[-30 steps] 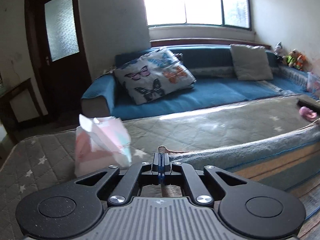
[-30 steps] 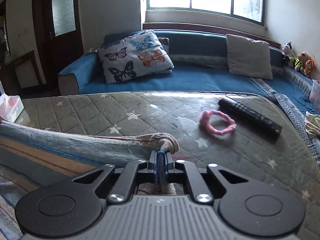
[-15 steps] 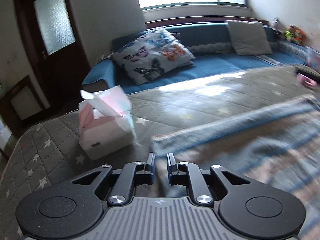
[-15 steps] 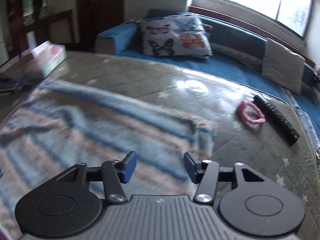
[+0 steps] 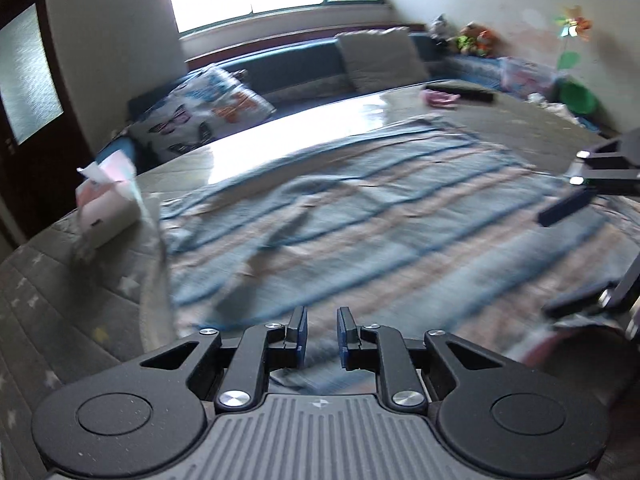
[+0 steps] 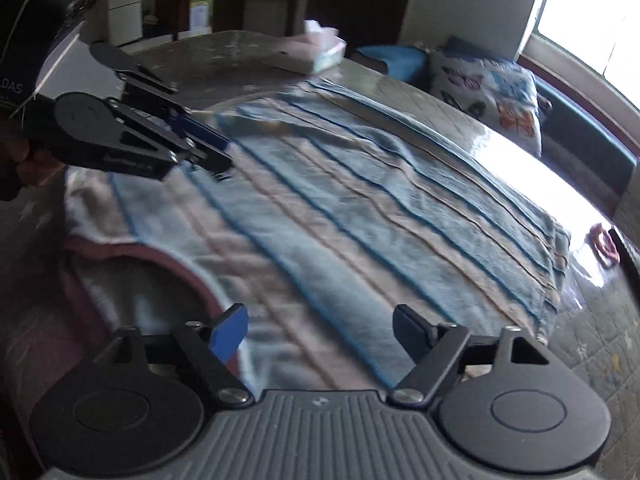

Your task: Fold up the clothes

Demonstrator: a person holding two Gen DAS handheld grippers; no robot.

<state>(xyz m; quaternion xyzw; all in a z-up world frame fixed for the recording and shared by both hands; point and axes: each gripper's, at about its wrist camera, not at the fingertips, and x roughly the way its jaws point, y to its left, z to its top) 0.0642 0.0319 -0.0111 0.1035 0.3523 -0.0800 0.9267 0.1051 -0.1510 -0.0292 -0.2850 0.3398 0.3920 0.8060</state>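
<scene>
while the striped garment (image 6: 360, 216) lies spread, both grippers hover empty.

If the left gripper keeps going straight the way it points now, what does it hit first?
Most likely the striped garment: it lies spread on the mattress right ahead of the open left gripper. Motion blur makes the gripper's height above it unclear.

The left tool (image 5: 322, 333) has its fingers slightly parted, the right tool (image 6: 322, 330) spread wide, both empty.
</scene>
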